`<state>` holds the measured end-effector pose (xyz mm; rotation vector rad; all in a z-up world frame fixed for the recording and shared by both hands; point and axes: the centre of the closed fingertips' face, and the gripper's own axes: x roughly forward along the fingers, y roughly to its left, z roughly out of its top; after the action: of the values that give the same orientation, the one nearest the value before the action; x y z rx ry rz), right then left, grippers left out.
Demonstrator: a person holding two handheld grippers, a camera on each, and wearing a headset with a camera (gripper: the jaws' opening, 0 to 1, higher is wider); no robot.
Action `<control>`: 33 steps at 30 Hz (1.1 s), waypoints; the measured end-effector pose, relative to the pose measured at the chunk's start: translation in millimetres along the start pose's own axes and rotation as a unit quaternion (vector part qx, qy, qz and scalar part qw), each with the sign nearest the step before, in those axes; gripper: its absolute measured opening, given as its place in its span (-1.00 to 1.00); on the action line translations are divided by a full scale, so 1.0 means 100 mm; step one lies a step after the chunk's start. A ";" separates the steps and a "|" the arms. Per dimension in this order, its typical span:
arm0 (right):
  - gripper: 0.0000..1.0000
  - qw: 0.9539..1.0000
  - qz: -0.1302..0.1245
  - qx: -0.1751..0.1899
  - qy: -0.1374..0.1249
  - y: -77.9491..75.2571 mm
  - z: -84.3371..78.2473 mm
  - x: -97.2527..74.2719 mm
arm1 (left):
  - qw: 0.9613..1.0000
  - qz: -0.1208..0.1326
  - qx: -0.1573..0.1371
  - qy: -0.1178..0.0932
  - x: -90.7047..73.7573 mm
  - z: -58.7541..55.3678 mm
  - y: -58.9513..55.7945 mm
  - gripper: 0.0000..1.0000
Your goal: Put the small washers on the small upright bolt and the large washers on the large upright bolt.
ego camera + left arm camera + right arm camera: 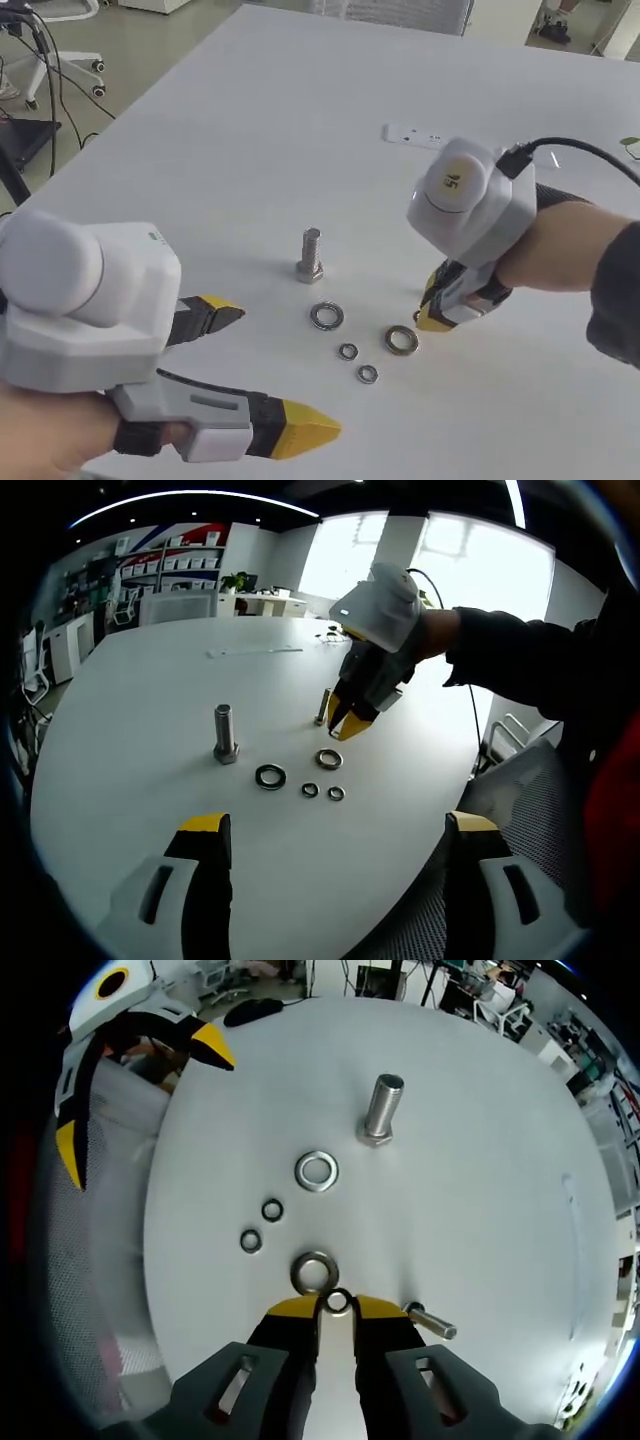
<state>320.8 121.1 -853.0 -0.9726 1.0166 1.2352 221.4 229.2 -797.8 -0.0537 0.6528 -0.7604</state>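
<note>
**Right tongs pinch a small washer beside the small bolt**

The large bolt [311,255] stands on its hexagonal head near the middle of the white surface [250,150]. Its long axis is vertical and its threaded shank points straight up. It is bare silver metal.

In the left gripper view, the small bolt [323,708] also stands upright, partly hidden behind the right tongs [428,310]. It is thin and silver.

The right tongs are angled down at the surface and nearly closed. They grip a small washer [338,1302] by its edges between the yellow tips, with its hole facing the right gripper's camera. The small bolt is just beside these tips.

Four washers lie flat in front of the large bolt:
- One large washer [326,315] lies nearest that bolt.
- A second large washer [401,340] lies just beside the right tongs' tips.
- Two loose small washers [348,351] [367,374] lie between and a little nearer the person.

The left tongs [275,370] hover low at the near edge, jaws spread wide and holding nothing. A white power strip [415,136] lies farther back on the surface.
</note>
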 end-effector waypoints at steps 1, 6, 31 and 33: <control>-0.73 1.000 0.000 0.004 -0.001 0.00 -0.02 -0.01 | 1.000 0.000 0.000 -0.001 0.00 0.00 0.00 0.76; -0.73 1.000 -0.005 0.015 -0.004 -0.01 -0.08 -0.03 | 1.000 -0.001 0.002 0.001 0.00 0.01 -0.01 0.76; -0.73 0.998 -0.051 0.038 -0.007 -0.22 -0.24 -0.39 | 1.000 0.000 0.006 0.004 0.00 -0.02 -0.01 0.76; -0.73 0.998 -0.053 0.036 -0.009 -0.23 -0.22 -0.42 | 1.000 0.001 0.006 0.003 -0.01 -0.02 -0.01 0.76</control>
<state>340.0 87.3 -817.6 -0.9456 0.9774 1.1113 219.6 229.2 -798.5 -0.0397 0.6545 -0.7635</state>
